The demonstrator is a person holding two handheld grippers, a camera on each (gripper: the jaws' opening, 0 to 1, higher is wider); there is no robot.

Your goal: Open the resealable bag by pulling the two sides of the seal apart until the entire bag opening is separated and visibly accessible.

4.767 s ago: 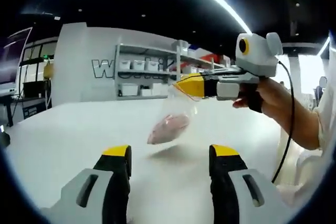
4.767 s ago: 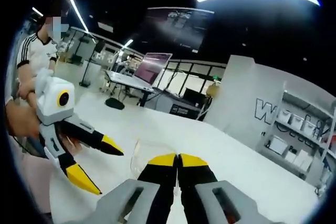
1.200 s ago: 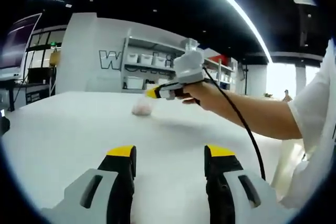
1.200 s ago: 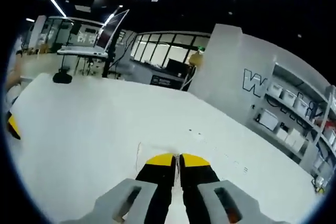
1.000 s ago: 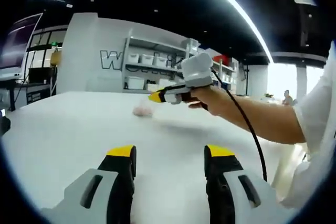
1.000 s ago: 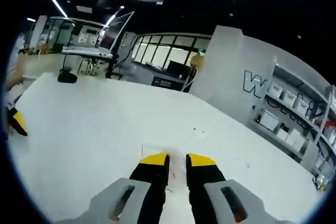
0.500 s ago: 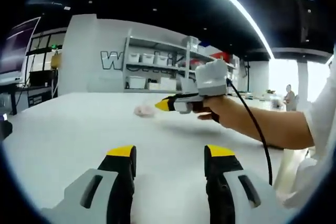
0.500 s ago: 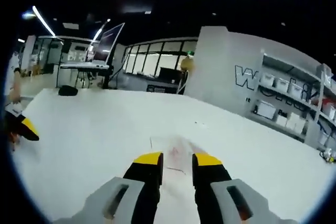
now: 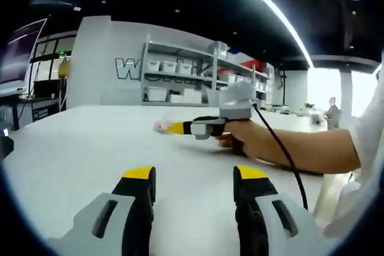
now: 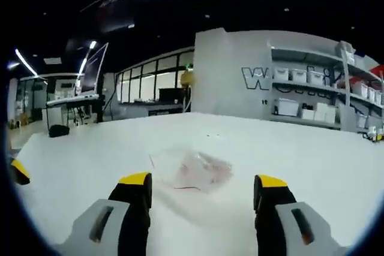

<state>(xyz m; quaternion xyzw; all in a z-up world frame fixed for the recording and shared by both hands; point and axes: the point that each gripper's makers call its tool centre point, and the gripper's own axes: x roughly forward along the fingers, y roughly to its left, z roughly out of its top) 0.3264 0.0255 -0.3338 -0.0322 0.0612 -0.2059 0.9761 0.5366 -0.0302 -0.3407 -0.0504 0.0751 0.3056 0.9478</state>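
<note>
Clear plastic, pink inside: the resealable bag (image 10: pixel 195 173) lies flat on the white table (image 10: pixel 336 166), far out from where the person stands. On the left, the left gripper (image 9: pixel 194 179) hangs back near the table's near edge, its jaws wide apart and holding nothing, well apart from the bag (image 9: pixel 162 126). Moving right, the right gripper (image 10: pixel 203 189) is the nearer one by far: the bag lies straight ahead of its yellow tips, just beyond them, and its jaws are spread wide with nothing between them. In the left gripper view that right gripper (image 9: pixel 176 128) points leftward at the bag, the person's hand (image 9: pixel 245 138) behind it. The bag's long axis seems to run across the right gripper's line, though the seal edge is too faint to place. Whether the mouth is parted I cannot tell.
</note>
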